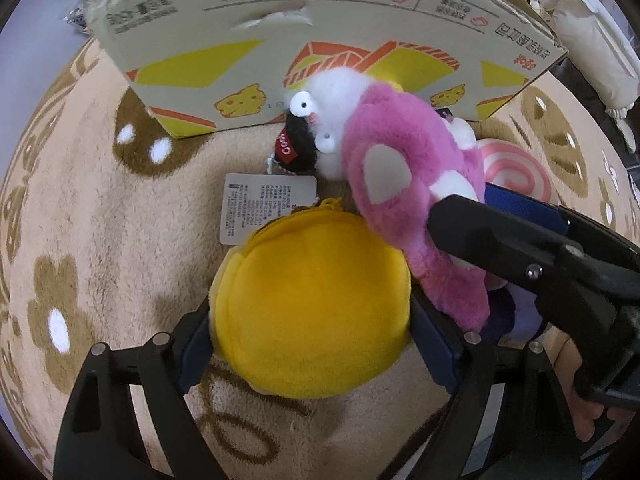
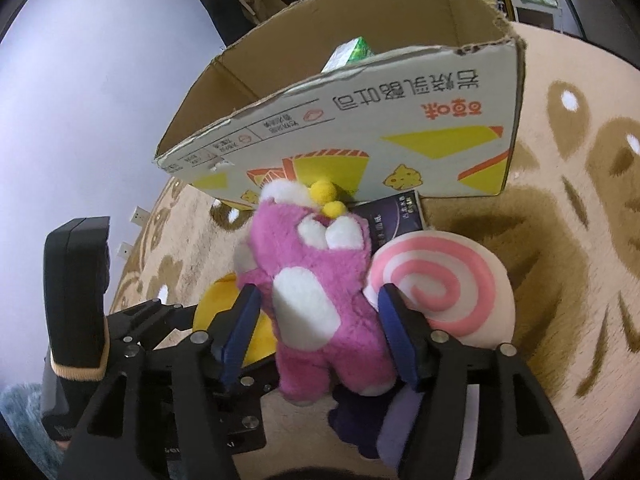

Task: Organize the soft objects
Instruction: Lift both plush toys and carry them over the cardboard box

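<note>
My left gripper (image 1: 312, 320) is shut on a round yellow plush (image 1: 312, 312), held just above the beige rug; its white tag (image 1: 266, 208) lies flat on the rug. My right gripper (image 2: 320, 332) is shut on a pink and white plush animal (image 2: 316, 296), gripped at its body; the animal also shows in the left wrist view (image 1: 400, 168), beside the yellow plush. A pink-swirl white plush (image 2: 440, 284) lies on the rug right of the pink animal. The open cardboard box (image 2: 360, 120) stands just beyond both toys.
A dark purple plush (image 2: 360, 420) lies under my right gripper. A dark card (image 2: 394, 216) rests against the box base. A green packet (image 2: 352, 54) sits inside the box. The patterned rug (image 1: 100, 220) spreads left and right. A white padded coat (image 1: 592, 32) hangs far right.
</note>
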`<move>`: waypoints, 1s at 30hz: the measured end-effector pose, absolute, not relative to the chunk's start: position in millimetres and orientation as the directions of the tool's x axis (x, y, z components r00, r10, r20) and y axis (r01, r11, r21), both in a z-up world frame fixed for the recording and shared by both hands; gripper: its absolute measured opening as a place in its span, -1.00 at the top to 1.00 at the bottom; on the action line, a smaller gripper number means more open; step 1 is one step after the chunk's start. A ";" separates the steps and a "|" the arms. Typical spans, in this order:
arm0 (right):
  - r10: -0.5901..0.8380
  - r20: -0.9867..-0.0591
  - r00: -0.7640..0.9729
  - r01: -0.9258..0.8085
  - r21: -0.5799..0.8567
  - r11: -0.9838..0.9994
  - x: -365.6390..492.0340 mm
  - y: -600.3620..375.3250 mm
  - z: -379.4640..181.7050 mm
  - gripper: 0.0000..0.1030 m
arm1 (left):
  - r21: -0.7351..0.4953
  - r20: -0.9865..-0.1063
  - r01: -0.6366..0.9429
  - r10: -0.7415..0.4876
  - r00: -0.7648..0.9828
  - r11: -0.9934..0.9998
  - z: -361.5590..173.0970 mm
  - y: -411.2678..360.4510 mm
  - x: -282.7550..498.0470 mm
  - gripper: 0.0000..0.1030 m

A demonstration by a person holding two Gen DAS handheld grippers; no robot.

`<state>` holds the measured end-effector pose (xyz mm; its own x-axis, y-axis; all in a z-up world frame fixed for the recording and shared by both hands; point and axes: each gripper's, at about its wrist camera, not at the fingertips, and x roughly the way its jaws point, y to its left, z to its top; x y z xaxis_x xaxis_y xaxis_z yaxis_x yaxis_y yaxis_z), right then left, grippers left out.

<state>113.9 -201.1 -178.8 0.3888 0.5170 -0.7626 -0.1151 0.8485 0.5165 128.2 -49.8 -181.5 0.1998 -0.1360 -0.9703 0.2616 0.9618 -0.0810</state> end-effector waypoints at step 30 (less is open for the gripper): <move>0.471 -0.773 0.425 -0.058 0.496 0.866 82.7 -221.0 -159.8 0.12 | -0.035 -0.939 0.155 -0.085 0.333 0.987 -132.4 -9.7 118.9 -0.66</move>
<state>82.7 -221.0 -159.8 0.4251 0.4711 -0.7729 -0.0584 0.8664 0.4960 118.9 -9.7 -132.4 0.3331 -0.0852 -0.9390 0.1546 0.9874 -0.0348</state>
